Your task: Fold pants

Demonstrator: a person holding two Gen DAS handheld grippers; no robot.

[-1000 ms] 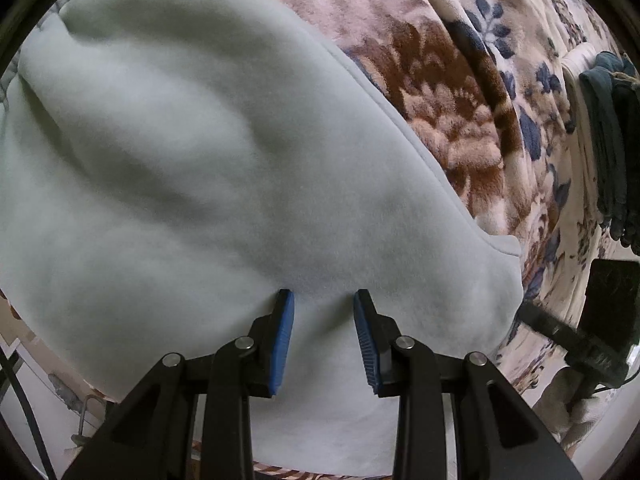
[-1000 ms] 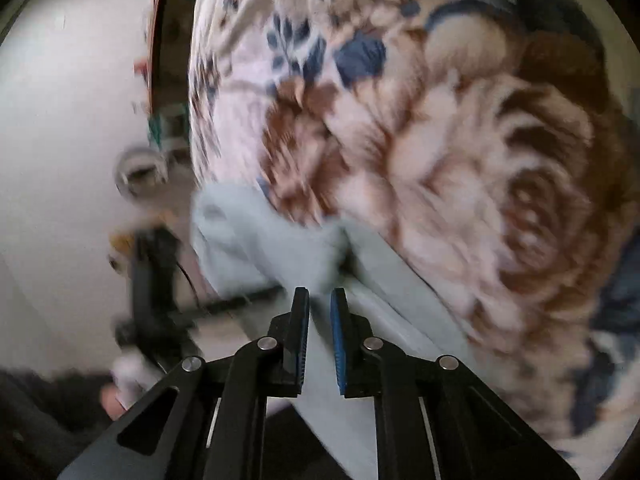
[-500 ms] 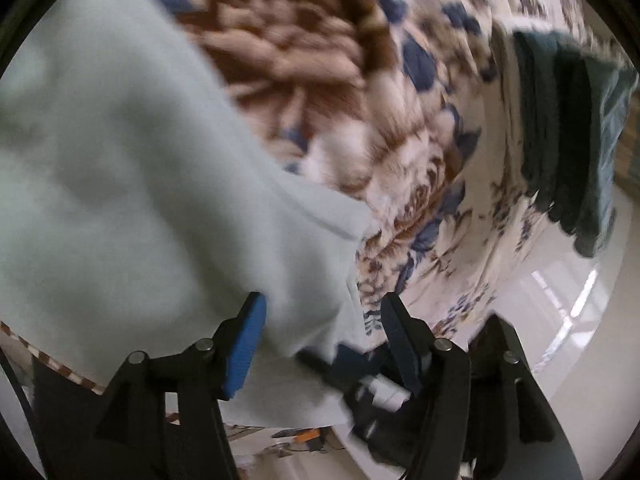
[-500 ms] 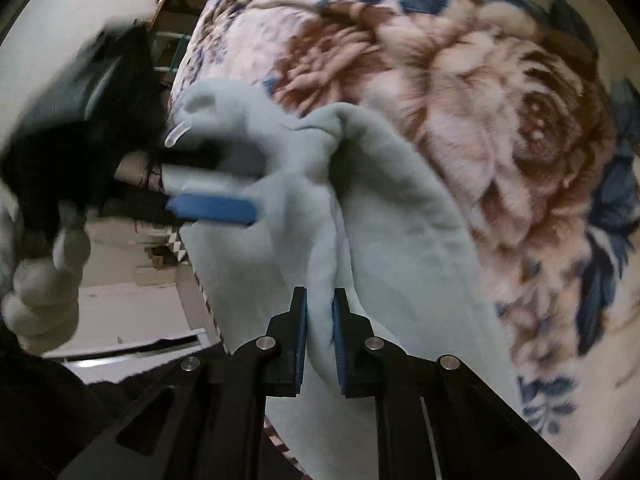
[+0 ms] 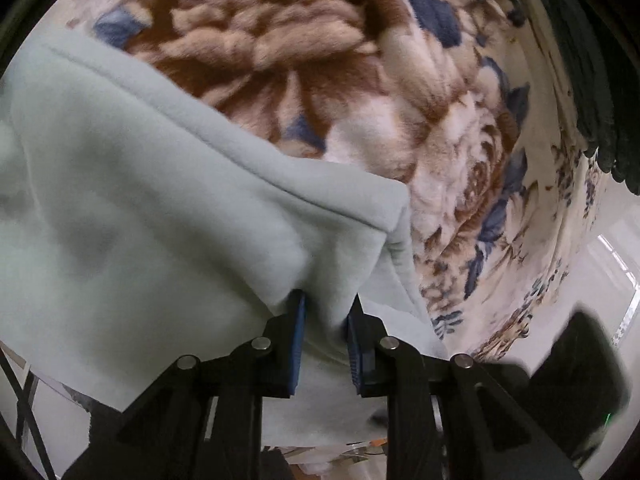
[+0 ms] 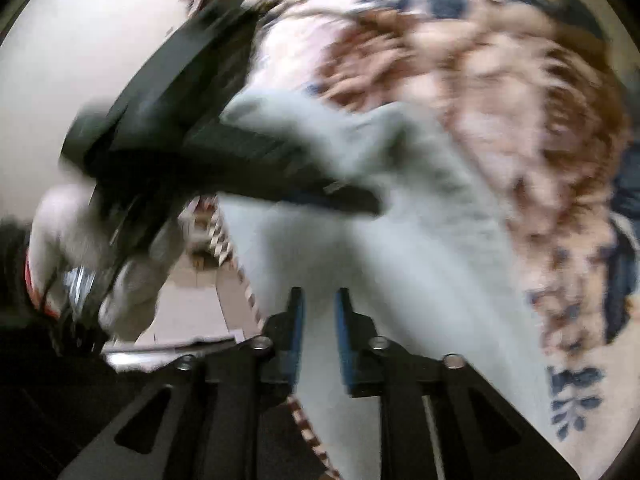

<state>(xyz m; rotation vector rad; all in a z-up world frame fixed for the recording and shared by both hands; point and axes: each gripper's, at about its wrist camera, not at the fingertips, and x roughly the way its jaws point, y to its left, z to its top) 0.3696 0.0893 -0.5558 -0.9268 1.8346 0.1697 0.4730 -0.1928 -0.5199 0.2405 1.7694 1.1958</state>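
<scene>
- Left tool (image 5: 325, 320) clamping a pants (image 5: 132, 208) fold at the bed (image 5: 460, 152) edge.
- Right tool (image 6: 318, 320) pinching pants too, fingers nearly together.
- Risking slippage, bunching if pulled unevenly.

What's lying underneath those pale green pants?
A floral blanket shows beyond the pants, which both tongs, left and right, pinch. Whatever lies directly beneath the pants is hidden.

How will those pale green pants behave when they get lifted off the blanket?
Probably floppy: the pants bunch into a soft ridge between the left gripper pads. The thick, fuzzy fleece likely grips rather than slips. Their free edge should drag on the plush floral blanket, not slide.
</scene>
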